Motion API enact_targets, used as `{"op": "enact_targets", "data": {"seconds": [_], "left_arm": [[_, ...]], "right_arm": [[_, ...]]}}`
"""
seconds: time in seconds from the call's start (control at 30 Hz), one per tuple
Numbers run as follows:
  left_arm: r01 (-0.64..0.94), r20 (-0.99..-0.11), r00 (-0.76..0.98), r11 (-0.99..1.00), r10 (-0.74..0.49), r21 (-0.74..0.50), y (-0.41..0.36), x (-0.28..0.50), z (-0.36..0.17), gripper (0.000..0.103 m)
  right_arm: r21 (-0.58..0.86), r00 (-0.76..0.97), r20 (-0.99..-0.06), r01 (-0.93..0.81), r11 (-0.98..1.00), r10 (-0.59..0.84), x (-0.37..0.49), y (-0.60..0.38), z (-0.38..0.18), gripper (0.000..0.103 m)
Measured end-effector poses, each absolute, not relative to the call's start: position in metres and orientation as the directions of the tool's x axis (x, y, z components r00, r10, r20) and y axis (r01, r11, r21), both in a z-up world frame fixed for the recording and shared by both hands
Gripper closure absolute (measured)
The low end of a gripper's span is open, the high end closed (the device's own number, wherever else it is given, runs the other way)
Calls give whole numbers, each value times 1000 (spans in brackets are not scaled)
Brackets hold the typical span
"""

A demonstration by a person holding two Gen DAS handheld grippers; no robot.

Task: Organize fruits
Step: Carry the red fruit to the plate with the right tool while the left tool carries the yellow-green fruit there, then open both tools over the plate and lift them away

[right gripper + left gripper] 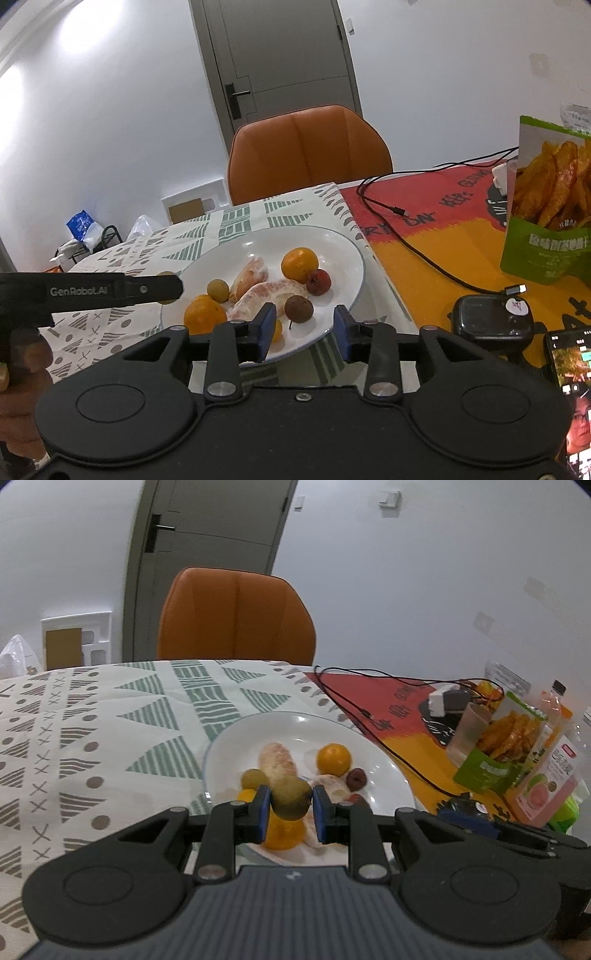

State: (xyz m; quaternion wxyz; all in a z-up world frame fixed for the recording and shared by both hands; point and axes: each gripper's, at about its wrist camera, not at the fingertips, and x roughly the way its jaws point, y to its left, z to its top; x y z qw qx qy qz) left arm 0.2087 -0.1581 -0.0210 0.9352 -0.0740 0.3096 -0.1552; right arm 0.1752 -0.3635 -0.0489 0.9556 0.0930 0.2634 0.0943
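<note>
Left fingers [263, 805] clamping green fruit [290, 800], above plate [384, 771]

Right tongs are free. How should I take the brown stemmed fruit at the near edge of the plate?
Grip the brown fruit across its round middle, coming straight ahead and down from the near rim of the plate. The open right tongs already frame it. Its thin stem points toward you, so close beside it. The peeled citrus segment touches its left, so slip that finger in carefully.
</note>
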Motion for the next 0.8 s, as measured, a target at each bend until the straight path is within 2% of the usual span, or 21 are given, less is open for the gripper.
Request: {"op": "enact_targets", "data": {"seconds": [0.2,0.63,0.73,0.8], "left_arm": [[256,-542,768,939,-341,-229,-167,204,-16,80],[199,-552,789,962,-269,-185,-150,186,-9,76],[187,-556,791,966,-255,-177,-146,179,-8,72],[170,-562,794,972,-233,-164,-142,174,-9,66]], "right_arm": [[245,843,-483,-129,961,236,170,-366,-51,67],[269,844,-461,-159,950,272,153,-362,-49,56],[264,844,-460,-167,950,276,148,-359,-46,54],[263,845,-456,-170,950,278,143,-358,-45,52]]}}
